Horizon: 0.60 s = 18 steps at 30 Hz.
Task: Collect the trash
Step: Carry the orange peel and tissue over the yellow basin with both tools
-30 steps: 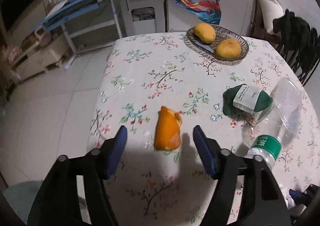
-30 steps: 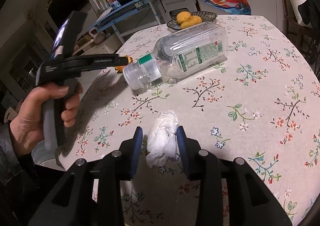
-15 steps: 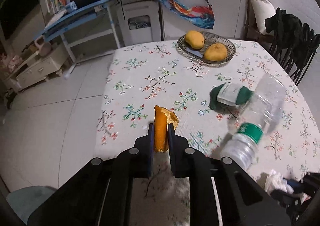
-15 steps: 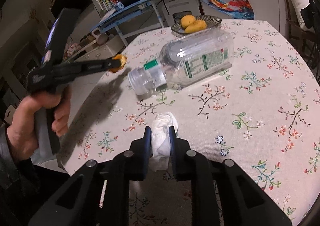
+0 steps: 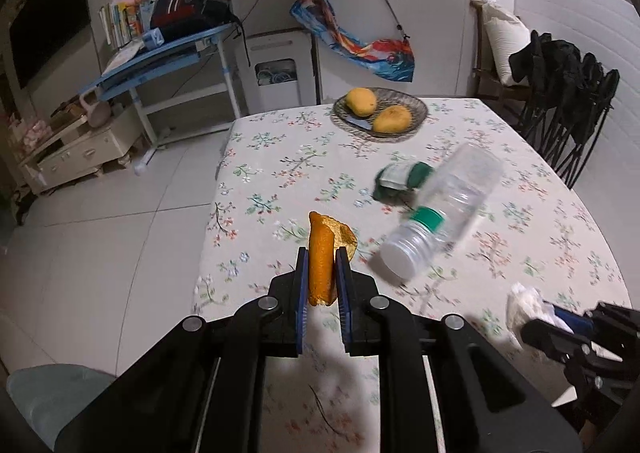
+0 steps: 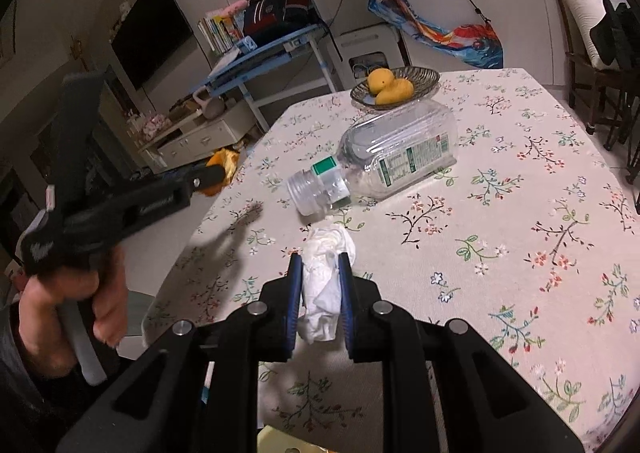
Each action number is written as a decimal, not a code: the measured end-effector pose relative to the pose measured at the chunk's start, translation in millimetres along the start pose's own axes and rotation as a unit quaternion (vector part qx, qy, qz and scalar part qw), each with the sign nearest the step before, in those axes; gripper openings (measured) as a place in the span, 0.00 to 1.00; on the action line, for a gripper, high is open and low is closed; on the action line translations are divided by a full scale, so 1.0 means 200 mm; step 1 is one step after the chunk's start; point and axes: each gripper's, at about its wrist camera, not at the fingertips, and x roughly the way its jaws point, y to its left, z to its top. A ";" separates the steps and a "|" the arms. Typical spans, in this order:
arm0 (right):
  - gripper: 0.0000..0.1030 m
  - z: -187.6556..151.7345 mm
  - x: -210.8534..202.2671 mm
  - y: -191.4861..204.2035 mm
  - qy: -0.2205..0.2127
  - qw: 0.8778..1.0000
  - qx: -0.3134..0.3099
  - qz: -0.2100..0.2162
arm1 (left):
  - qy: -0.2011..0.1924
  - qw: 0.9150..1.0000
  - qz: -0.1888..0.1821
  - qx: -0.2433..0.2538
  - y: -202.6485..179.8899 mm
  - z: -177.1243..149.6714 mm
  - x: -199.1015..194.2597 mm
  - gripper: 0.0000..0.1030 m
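My left gripper point(image 5: 321, 259) is shut on an orange fruit peel point(image 5: 322, 253) and holds it above the table's near left edge. The peel also shows in the right wrist view point(image 6: 224, 164) at the tip of the left gripper point(image 6: 208, 177). My right gripper point(image 6: 320, 265) is shut on a crumpled white tissue point(image 6: 326, 273), lifted a little off the cloth; it shows in the left wrist view point(image 5: 524, 305) too. An empty clear plastic bottle point(image 6: 384, 161) with a green label lies on its side mid-table point(image 5: 444, 209).
The table has a floral tablecloth point(image 6: 520, 193). A green packet with a white label point(image 5: 400, 179) lies beyond the bottle. A woven dish point(image 5: 380, 113) holding two mangoes stands at the far edge. Black folding chairs point(image 5: 568, 101) stand to the right. Tiled floor point(image 5: 100, 233) is to the left.
My left gripper closed on the peel and lifted it. My right gripper closed on the tissue and raised it off the table. Both have pulled back toward the table's near edge.
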 end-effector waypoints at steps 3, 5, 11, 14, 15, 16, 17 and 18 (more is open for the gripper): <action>0.18 -0.02 -0.03 0.01 -0.005 1.000 0.003 0.002 | -0.003 1.000 -0.006 0.005 -0.04 -0.05 -0.06 0.13; 0.18 -0.04 -0.05 0.02 -0.007 1.000 0.004 0.003 | -0.005 1.000 -0.009 0.008 -0.06 -0.09 -0.10 0.13; 0.18 -0.11 -0.13 0.04 -0.012 1.000 0.003 0.008 | -0.011 0.999 -0.035 0.004 -0.11 -0.21 -0.21 0.13; 0.18 -0.16 -0.16 0.06 -0.012 1.000 0.006 0.009 | -0.010 0.999 -0.046 0.001 -0.13 -0.29 -0.26 0.13; 0.18 -0.18 -0.17 0.06 -0.012 1.000 0.007 0.009 | -0.009 0.999 -0.048 0.000 -0.14 -0.31 -0.27 0.13; 0.18 -0.19 -0.18 0.06 -0.011 1.000 0.008 0.009 | -0.008 0.999 -0.048 0.000 -0.14 -0.34 -0.28 0.13; 0.18 -0.21 -0.19 0.06 -0.012 1.000 0.008 0.009 | -0.007 0.999 -0.049 0.000 -0.15 -0.35 -0.28 0.13; 0.18 -0.22 -0.20 0.07 -0.012 1.000 0.008 0.008 | -0.006 0.999 -0.051 0.001 -0.15 -0.37 -0.29 0.13</action>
